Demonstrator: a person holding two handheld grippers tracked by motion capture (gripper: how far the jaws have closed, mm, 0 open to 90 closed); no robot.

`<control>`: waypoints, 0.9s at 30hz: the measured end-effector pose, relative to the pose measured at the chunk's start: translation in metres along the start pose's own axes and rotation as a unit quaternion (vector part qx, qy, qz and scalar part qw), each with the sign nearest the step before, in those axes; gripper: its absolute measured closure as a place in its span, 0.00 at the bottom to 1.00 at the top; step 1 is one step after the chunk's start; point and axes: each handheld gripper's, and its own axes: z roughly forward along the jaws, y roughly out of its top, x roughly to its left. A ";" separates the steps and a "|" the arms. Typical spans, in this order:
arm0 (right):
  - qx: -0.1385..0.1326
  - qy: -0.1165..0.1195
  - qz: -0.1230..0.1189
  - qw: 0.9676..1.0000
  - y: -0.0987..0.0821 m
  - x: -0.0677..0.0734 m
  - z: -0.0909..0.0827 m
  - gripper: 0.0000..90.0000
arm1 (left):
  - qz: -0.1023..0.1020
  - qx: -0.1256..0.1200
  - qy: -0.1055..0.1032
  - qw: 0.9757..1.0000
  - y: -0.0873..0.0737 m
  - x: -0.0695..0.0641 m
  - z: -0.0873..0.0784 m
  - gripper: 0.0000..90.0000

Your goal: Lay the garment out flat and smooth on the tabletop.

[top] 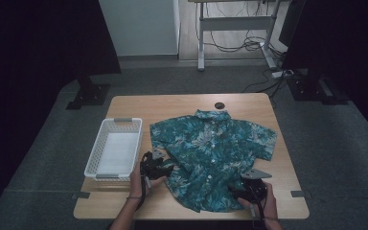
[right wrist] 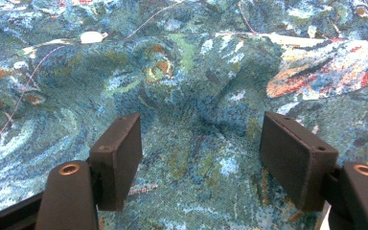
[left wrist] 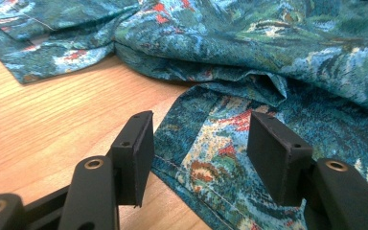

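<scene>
With both grippers, left (left wrist: 199, 158) and right (right wrist: 201, 163), released over the shirt (top: 215, 153), pinch its near hem squarely before folding.

white basket (top: 114, 151) on wooden table (top: 172, 108), left side

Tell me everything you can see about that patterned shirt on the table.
The shirt is a short-sleeved, collared button-up in thin teal fabric with a leafy print and touches of red. It lies front up on the wooden table, collar at the far side, sleeves spread, its near hem rumpled. A white basket sits to its left. The left claw and right claw stand open over its near edge.
</scene>
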 end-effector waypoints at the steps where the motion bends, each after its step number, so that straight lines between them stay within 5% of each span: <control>1: 0.000 0.000 0.000 1.000 0.000 0.000 0.000 0.34 | 0.000 0.000 0.000 1.000 0.000 0.000 0.000 0.47; 11: -0.001 -0.002 -0.005 1.000 -0.001 0.000 0.000 0.34 | 0.002 0.004 0.030 1.000 0.002 -0.004 0.003 0.35; 20: -0.002 -0.009 -0.009 1.000 -0.002 0.002 0.000 0.34 | -0.019 -0.003 0.038 0.999 0.000 -0.001 0.006 0.28; 23: -0.003 -0.010 -0.010 1.000 -0.002 0.002 0.000 0.34 | -0.018 -0.007 0.027 0.999 -0.001 -0.002 0.004 0.34; 27: -0.003 -0.009 -0.011 1.000 -0.002 0.002 0.000 0.34 | -0.008 -0.009 0.013 1.000 -0.002 -0.007 0.000 0.56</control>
